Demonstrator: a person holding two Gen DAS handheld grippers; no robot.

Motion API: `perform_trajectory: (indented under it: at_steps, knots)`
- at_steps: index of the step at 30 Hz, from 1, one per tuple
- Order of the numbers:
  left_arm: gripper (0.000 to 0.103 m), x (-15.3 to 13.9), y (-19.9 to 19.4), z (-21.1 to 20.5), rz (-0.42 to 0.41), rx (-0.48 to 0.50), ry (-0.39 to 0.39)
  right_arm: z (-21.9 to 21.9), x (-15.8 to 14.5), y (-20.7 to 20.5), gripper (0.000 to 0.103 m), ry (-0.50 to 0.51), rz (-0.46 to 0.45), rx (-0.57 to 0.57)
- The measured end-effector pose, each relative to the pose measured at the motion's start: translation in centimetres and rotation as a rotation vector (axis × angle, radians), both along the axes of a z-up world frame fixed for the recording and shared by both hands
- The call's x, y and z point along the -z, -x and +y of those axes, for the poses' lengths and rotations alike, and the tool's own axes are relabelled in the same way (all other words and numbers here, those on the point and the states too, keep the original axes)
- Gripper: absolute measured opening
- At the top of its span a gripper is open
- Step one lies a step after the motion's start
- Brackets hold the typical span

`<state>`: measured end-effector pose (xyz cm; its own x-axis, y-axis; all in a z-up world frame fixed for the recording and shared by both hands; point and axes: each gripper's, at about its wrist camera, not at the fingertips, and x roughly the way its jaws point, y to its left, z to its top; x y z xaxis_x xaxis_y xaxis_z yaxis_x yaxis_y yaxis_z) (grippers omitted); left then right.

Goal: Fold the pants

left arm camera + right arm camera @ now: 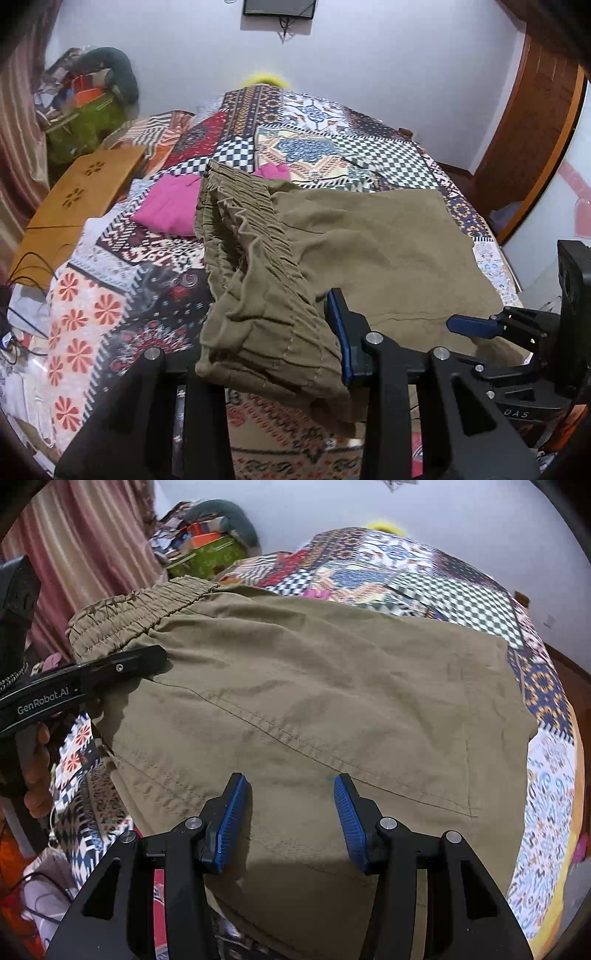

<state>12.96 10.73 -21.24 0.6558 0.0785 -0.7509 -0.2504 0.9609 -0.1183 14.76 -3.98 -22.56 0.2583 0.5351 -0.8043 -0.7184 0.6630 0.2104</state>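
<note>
On the patterned bedspread [546, 686], left gripper [280, 350] clamping khaki pants [314, 686] waistband, right gripper [290, 819] spread above them

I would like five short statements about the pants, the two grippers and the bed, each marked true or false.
1. The left gripper holds the elastic waistband of the khaki pants. True.
2. The right gripper is shut on the fabric. False: it is open above the pants.
3. The pants lie on a plain white sheet. False: the bedcover is a colourful patchwork.
4. A pink cloth lies beyond the waistband. True.
5. The pants are blue. False: khaki.
</note>
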Motion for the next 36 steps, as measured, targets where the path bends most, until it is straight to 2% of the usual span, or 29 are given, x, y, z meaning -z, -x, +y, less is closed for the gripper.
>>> perform_trajectory:
  at_steps: [4, 7, 14, 19, 24, 29, 36]
  knots:
    - [0.035, -0.2, 0.3, -0.1, 0.002, 0.004, -0.013, 0.2, -0.1, 0.3, 0.046, 0.009, -0.013, -0.003]
    - [0.035, -1.0, 0.3, -0.9, -0.018, 0.018, -0.052, -0.4, -0.3, 0.3, 0.046, 0.007, -0.009, 0.021]
    - [0.035, -3.6, -0.6, -3.9, -0.076, 0.081, -0.163, -4.7, -1.1, -0.5, 0.046, -0.038, -0.003, 0.145]
    - [0.034, -5.1, -1.5, -5.7, -0.101, 0.131, -0.167, -8.6, -1.4, -0.8, 0.046, -0.061, 0.002, 0.248]
    - [0.033, -6.2, -2.3, -8.1, -0.121, 0.186, -0.186, -12.1, -0.3, -0.5, 0.046, -0.045, 0.022, 0.331]
    - [0.033, -6.7, -3.2, -10.7, -0.129, 0.245, -0.205, -13.6, 1.2, -0.4, 0.046, -0.023, 0.055, 0.347]
    - [0.032, -6.6, -4.5, -13.7, -0.12, 0.316, -0.214, -13.8, 2.1, -0.4, 0.046, -0.047, 0.078, 0.343]
